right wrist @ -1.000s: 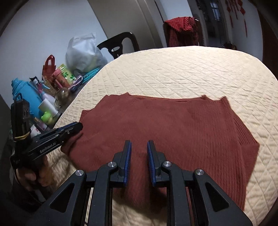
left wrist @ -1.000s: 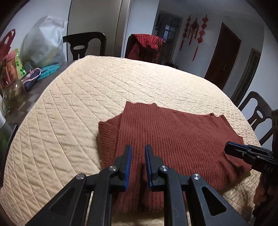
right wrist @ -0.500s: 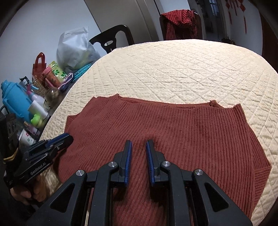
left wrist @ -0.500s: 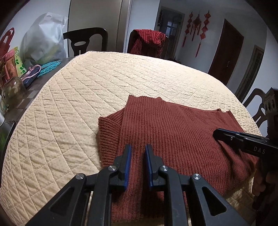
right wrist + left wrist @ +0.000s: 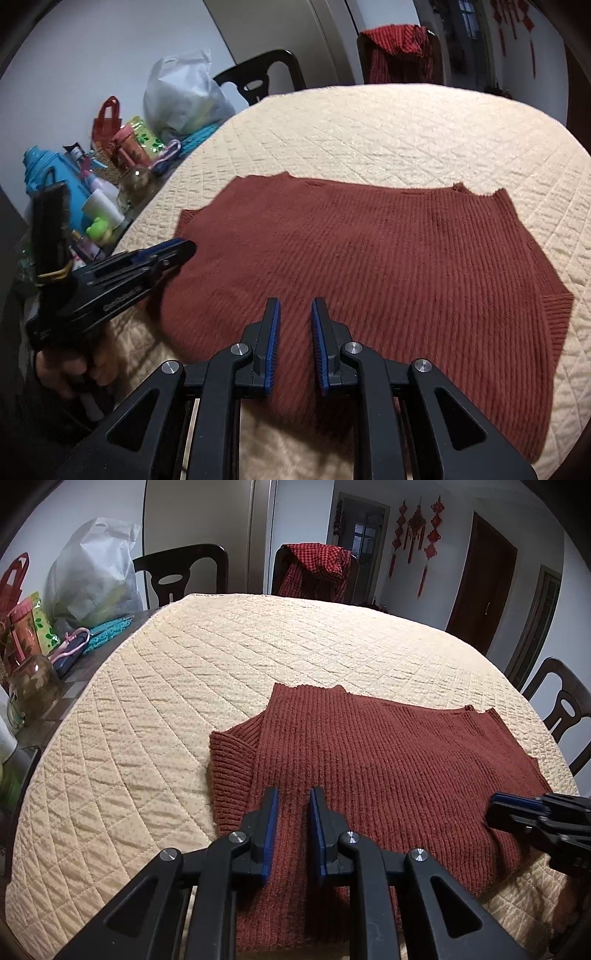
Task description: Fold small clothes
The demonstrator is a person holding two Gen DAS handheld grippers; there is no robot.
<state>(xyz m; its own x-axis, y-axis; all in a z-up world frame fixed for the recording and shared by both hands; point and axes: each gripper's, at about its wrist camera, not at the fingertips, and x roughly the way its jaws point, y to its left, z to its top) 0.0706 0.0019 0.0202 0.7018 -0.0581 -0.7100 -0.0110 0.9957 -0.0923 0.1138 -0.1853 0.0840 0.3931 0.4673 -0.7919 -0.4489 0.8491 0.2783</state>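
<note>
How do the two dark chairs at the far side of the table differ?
The left chair has a bare back, its carved cutout showing; the right chair has a red checked garment draped over its back, hiding most of it. The left chair stands beside a white plastic bag on the cluttered side; the right chair stands nearer the doorway. Both are dark wood and face the quilted table cover.

A rust-red ribbed knit sweater (image 5: 388,760) lies on a cream quilted, dimpled cloth table cover (image 5: 177,686); matt black plastic grippers' fingers (image 5: 266,819) carry blue pads.
</note>
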